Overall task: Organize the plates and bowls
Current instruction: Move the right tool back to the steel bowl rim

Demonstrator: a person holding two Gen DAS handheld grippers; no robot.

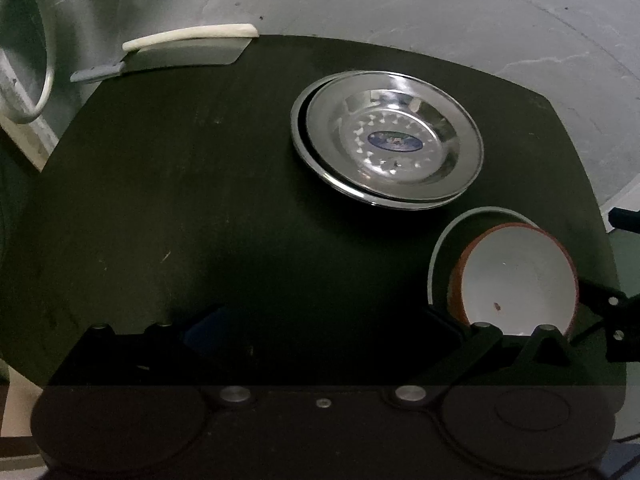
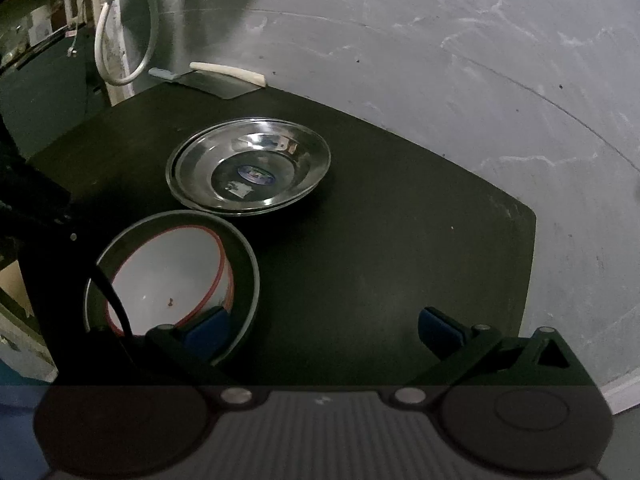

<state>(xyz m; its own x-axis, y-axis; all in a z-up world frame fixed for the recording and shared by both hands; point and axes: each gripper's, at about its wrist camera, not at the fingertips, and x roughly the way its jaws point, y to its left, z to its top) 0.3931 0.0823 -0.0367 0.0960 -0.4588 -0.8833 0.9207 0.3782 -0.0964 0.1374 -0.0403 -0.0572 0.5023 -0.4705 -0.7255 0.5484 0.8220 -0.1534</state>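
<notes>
Nesting keeps dishes grouped: two shiny steel plates (image 2: 249,166) stack mid-frame, red-rimmed white bowl (image 2: 168,276) sits in a grey-rimmed bowl (image 2: 251,264) lower left on the dark surface (image 2: 380,240). Right gripper (image 2: 320,330) jaws gape empty; left gripper (image 1: 320,332) likewise.

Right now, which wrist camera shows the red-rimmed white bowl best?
The right wrist view: the red-rimmed bowl shows nearly whole, nested inside the grey bowl. The left wrist view shows it at the frame's lower right, its near edge cut off by gripper linkage.
</notes>
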